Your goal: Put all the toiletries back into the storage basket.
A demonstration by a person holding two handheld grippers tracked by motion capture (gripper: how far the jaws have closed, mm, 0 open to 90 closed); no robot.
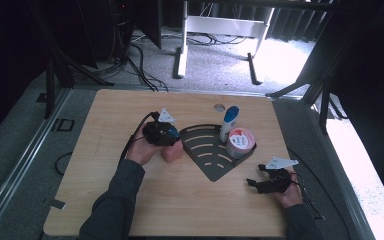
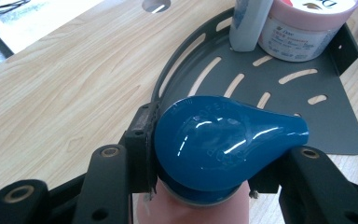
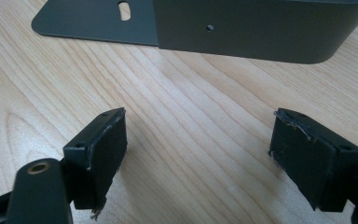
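The left claw (image 2: 205,186) grips the blue-capped pink bottle (image 2: 223,140) upright on the surface (image 1: 130,210), just left of the dark corner rack (image 1: 207,155) (right claw (image 3: 200,158) open, empty, near the rack's far side).

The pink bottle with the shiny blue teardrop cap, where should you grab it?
Grip the pink bottle with the shiny blue teardrop cap at the cap's wide round part, coming from above, as the left gripper does. It stands upright beside the dark metal corner tray, and the cap's narrow tip would slip between the pads.
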